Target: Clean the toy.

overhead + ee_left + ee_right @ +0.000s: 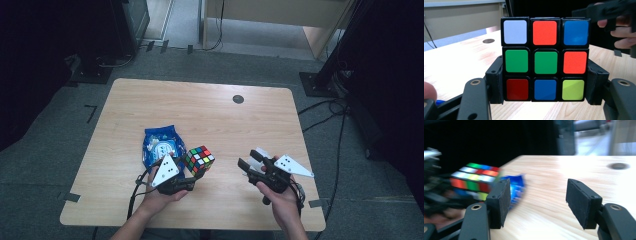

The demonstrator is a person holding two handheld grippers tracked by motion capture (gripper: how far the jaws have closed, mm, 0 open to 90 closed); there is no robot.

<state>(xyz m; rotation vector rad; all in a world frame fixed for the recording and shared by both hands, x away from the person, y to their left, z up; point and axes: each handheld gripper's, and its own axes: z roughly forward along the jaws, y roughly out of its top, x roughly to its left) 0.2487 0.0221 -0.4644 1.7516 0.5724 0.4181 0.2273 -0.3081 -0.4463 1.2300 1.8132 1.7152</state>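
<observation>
Two claws work over the table [210, 112]. The left claw [196, 172] is clamped on a puzzle cube [199, 159], its pads pressed against the cube's lower sides, holding it just beside a blue snack bag [159, 142] that lies on the wood. The right claw [250, 162] stands well apart from the cube, jaws spread with nothing between them. Its own view is blurred, so the cube's exact tilt there is hard to judge.
</observation>
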